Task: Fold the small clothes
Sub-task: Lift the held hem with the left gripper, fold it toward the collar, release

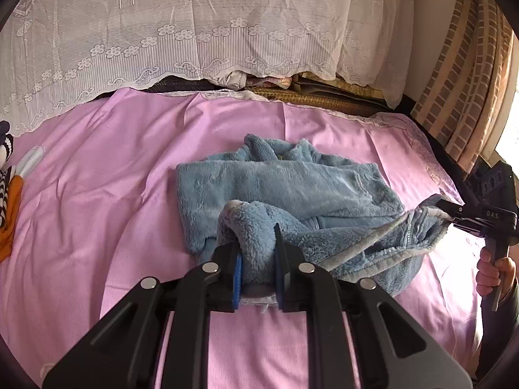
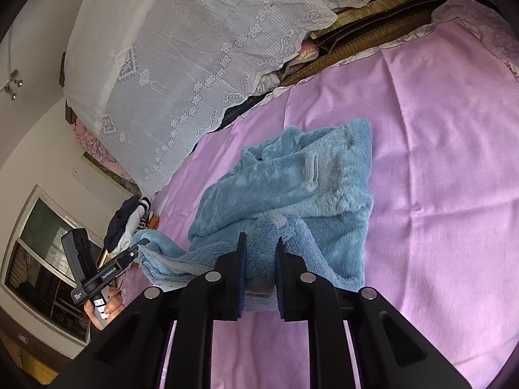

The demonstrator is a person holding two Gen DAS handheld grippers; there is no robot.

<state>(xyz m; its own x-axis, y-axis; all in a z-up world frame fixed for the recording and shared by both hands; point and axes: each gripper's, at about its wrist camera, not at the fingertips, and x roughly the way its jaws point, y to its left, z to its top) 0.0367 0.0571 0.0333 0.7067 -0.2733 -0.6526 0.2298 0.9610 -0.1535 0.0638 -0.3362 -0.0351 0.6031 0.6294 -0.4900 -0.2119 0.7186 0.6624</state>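
Both grippers, left and right, clamp the fluffy blue fleece jacket's hem; uneven lifting risks skewing the fold ahead.

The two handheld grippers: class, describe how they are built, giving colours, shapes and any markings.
Both the left gripper and the right gripper are matte black, with angular linked arms joined by round silver pins and flat fingers faced with blue pads. Seen side-on, each has a pistol-style handle, and white lettering marks its body.
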